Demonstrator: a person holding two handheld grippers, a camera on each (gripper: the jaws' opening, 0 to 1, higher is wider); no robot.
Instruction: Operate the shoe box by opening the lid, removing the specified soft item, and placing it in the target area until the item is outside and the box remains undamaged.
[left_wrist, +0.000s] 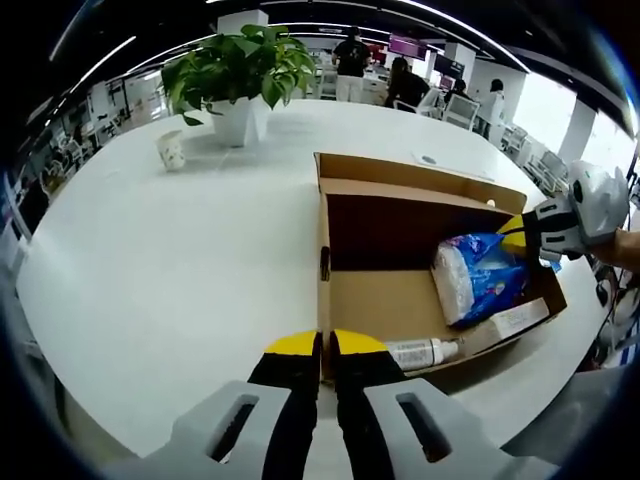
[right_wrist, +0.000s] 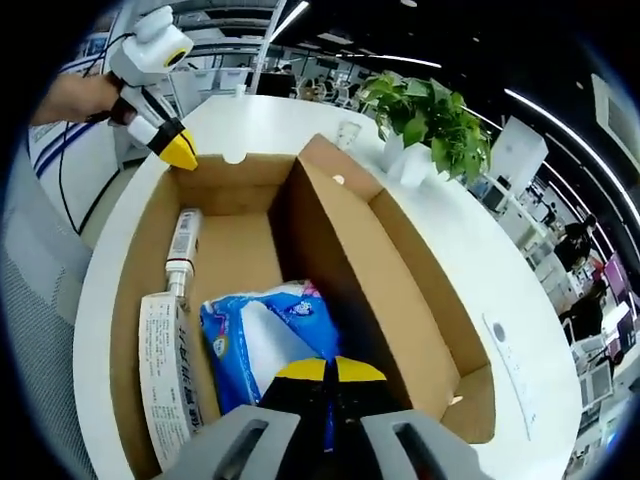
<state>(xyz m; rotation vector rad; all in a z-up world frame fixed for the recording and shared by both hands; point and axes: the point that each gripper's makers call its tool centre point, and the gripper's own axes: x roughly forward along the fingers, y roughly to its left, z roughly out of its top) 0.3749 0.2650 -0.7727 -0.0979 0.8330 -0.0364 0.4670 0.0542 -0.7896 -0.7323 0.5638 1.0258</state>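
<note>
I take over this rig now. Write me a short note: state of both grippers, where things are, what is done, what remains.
Left gripper: shut on the near wall of the brown cardboard shoe box, steadying it.
Right gripper: inside the box, at the soft blue-and-white plastic pack; whether it grips cannot be told.
Done: lid open, box on the white round table.
Also inside: white bottle, white flat carton.
Left: lift the pack out and set it on the table.

the brown cardboard shoe box (right_wrist: 250, 250) gapes open above, its raised lid flap (right_wrist: 350, 260) walling one side, bare white desk (left_wrist: 170, 270) beyond.
</note>
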